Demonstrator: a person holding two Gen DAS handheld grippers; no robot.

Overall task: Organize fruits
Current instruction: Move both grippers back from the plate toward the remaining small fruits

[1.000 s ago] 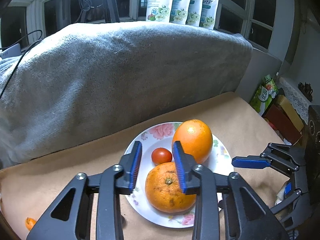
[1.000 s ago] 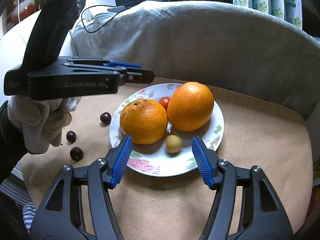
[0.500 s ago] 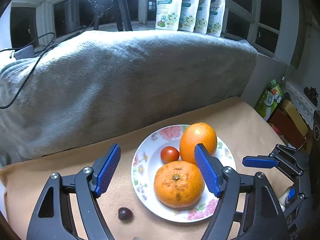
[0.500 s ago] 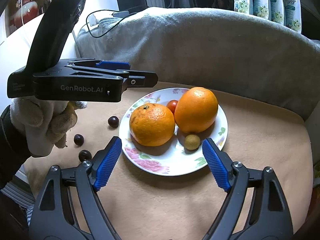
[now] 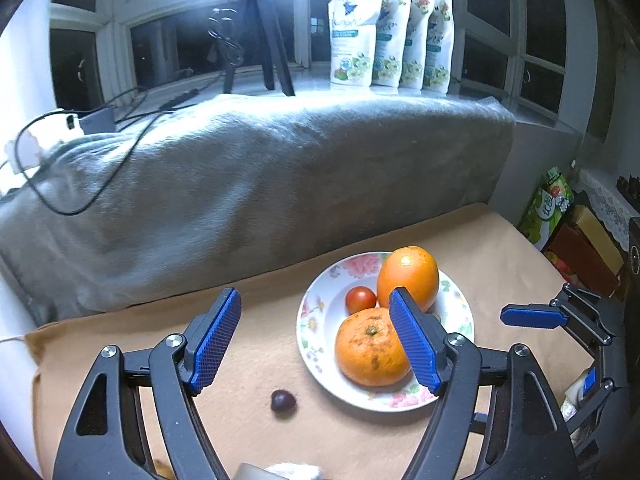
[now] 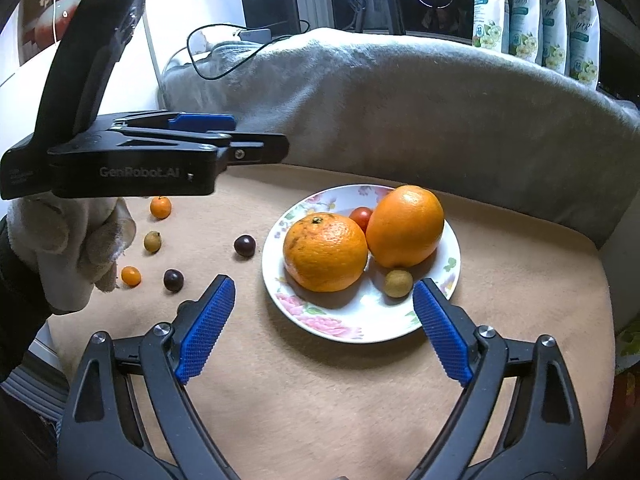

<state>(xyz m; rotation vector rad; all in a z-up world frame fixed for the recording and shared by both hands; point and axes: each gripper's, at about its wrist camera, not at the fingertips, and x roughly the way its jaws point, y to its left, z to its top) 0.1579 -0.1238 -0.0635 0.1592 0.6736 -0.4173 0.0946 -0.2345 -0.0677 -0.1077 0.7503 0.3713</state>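
On the plate (image 6: 400, 330), only your right view shows the small brown fruit (image 6: 398, 283); your left gripper (image 5: 316, 340) and right gripper (image 6: 324, 330) hang wide open, empty.

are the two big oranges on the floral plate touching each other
Touching. The right wrist view shows the dimpled round orange pressed against the smooth taller orange with no gap where they meet, both on the floral plate.

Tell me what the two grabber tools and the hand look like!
Both are black plastic. The right tool has two blue bumpy pads. The left tool says "GenRobot.AI" in pale letters on its side. The hand holding it wears a cream fuzzy glove.
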